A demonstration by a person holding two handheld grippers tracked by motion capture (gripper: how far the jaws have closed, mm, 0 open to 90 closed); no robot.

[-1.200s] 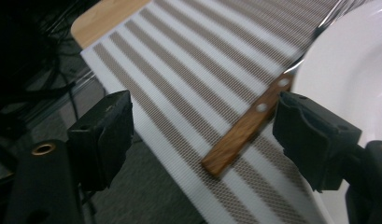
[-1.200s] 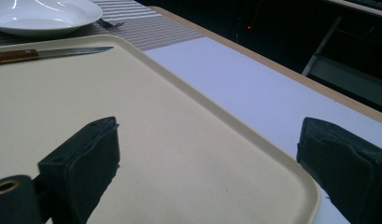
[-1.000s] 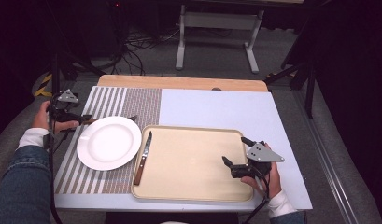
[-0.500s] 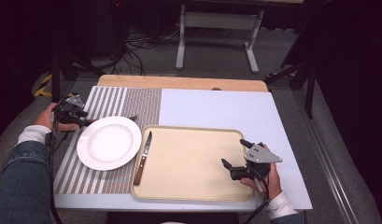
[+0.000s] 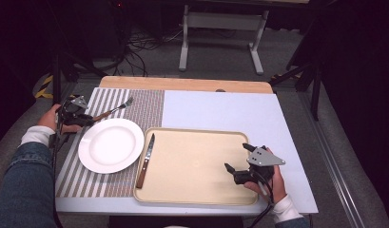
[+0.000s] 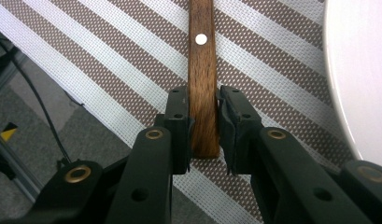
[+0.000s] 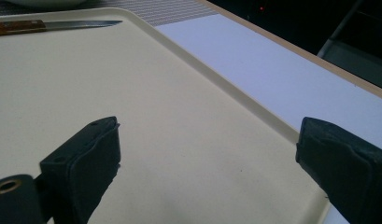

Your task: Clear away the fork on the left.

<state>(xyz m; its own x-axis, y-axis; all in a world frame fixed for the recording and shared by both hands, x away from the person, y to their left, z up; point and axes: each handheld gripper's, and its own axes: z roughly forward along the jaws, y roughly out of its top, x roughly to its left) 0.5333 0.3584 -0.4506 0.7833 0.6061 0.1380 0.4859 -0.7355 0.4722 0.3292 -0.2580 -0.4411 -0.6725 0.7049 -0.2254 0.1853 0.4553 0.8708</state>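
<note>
**Left gripper closing on the fork handle**

High view: my left gripper (image 5: pixel 87 118) is at the fork (image 5: pixel 115 110), which lies on the striped placemat (image 5: pixel 149 107) just behind the white plate (image 5: pixel 111 145). My right gripper (image 5: pixel 236 159) hovers with jaws apart over the tray (image 5: pixel 192 164), where a knife (image 5: pixel 145 160) lies.

Left gripper view: the jaws have just been closing and now clamp the wooden handle (image 6: pixel 201 93) near its end. I should lift level, so it does not pivot. The tines are cut off.

Right gripper view: jaws wide, nothing between; the knife's handle (image 7: pixel 16 27) is partly cut off.
</note>
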